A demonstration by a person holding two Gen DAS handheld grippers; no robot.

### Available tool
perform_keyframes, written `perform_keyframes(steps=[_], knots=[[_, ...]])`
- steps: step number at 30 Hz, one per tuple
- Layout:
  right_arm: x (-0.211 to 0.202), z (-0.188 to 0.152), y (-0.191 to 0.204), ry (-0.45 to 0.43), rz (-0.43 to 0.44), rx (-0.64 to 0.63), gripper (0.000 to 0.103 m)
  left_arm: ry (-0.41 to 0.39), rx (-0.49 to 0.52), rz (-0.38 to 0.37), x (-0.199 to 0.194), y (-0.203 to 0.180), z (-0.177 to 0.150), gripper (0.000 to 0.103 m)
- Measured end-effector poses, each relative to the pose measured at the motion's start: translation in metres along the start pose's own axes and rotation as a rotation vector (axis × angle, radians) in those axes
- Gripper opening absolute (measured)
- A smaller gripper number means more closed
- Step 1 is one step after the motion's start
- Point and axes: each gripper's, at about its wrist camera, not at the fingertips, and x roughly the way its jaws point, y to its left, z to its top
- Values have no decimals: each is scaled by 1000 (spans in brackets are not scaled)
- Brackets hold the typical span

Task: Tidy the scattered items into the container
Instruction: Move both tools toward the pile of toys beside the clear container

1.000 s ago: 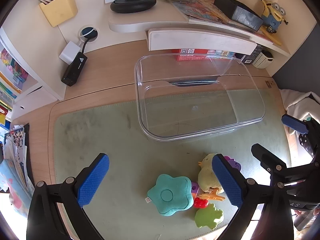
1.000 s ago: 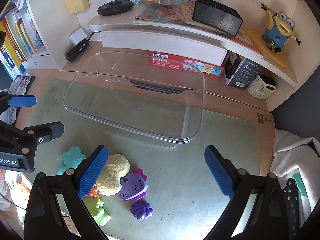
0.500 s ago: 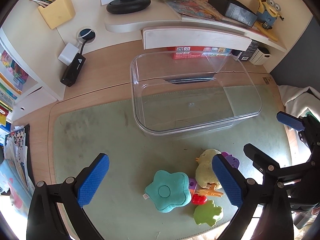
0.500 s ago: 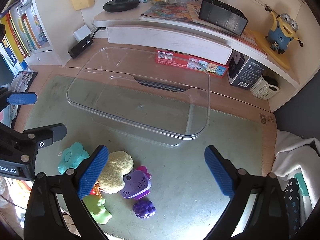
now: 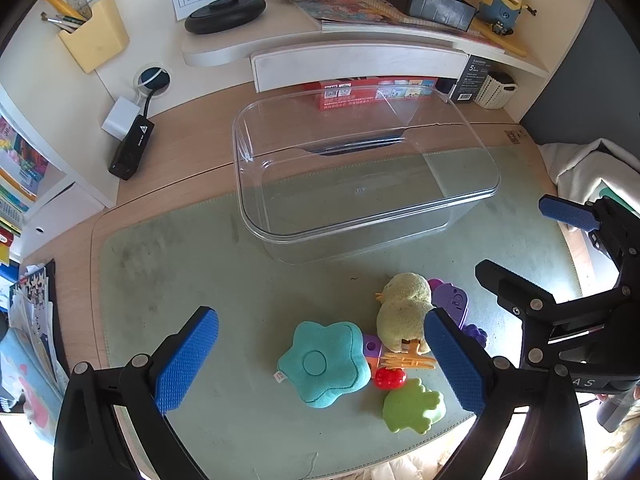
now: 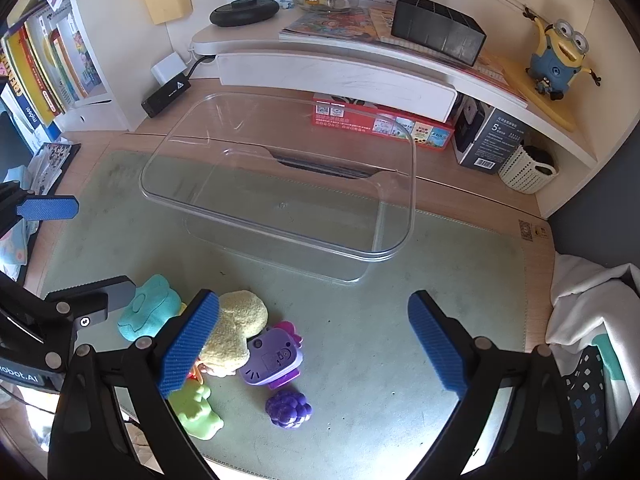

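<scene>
The clear rectangular plastic container sits empty at about 12 o'clock from both grippers, its long axis running side to side across the pale green desk mat. All the toys lie in one cluster on the mat, just short of the container's near wall. Counted, there are seven: one teal star-shaped plush cushion, one yellow plush chick, one purple plastic cat-faced toy, one purple rubber grape bunch, one lime green plastic frog, one small red strawberry and one orange comb-like piece. The left gripper hangs with its jaws spread wide, and the star cushion lies almost squarely between its pads, at roughly 12 o'clock and close. The right gripper is likewise spread wide and holds nothing, with the cat toy and grapes between its pads toward 11 o'clock. The left looks better placed for the cushion, the right for the cat toy.
</scene>
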Motion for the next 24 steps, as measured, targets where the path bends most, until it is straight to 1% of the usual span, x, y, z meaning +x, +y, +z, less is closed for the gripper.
perform_keyframes(steps=[5, 9, 13, 16, 20, 24], knots=[[-7, -9, 1, -13, 48, -3, 95, -31, 6, 23, -6, 0, -11, 101], [-6, -20, 5, 1, 76, -18, 95, -25, 12, 16, -4, 1, -22, 101], [-4, -28, 9, 10, 103, -40, 93, -45, 14, 31, -4, 0, -32, 101], [-1, -32, 11, 6, 112, -46, 93, -52, 19, 36, -3, -1, -38, 101], [2, -37, 10, -6, 113, -50, 92, -52, 13, 15, 0, 0, -47, 101], [5, -42, 9, -3, 118, -48, 91, -53, -4, 11, 6, 4, -52, 101]])
